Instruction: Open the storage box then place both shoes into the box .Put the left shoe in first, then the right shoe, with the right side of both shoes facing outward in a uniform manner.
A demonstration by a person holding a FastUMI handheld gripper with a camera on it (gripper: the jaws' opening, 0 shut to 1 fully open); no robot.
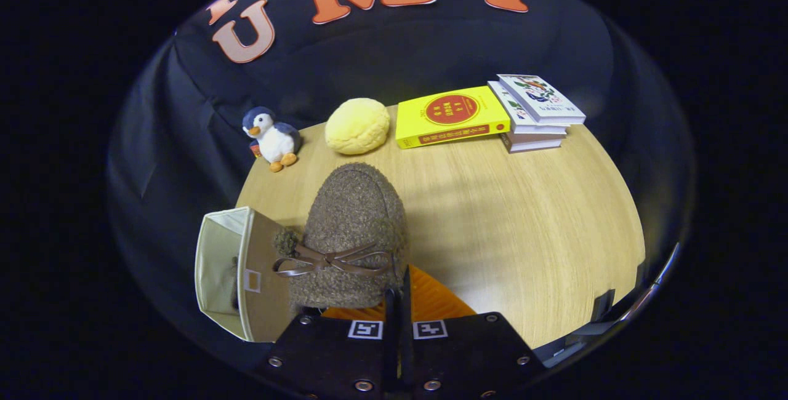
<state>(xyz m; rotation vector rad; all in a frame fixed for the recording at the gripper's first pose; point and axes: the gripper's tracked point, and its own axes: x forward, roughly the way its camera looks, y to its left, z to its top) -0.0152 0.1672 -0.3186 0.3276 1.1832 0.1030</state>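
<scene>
A brown fuzzy shoe (pixel 354 228) with a leather bow hangs just ahead of my gripper (pixel 399 301), toe pointing away. The two fingers are pressed close together on the shoe's rear rim, and an orange insole shows beside them. Left of the shoe stands the beige storage box (pixel 231 271) at the table's near left edge, its top open and its pale lining visible. Something dark lies inside it, too hidden to name. The held shoe is up off the wooden table (pixel 523 221).
Along the far edge of the table sit a penguin plush (pixel 273 137), a round yellow cushion (pixel 357 125), a yellow book (pixel 451 117) and a small stack of books (pixel 534 114). Black cloth walls close in behind and to the left.
</scene>
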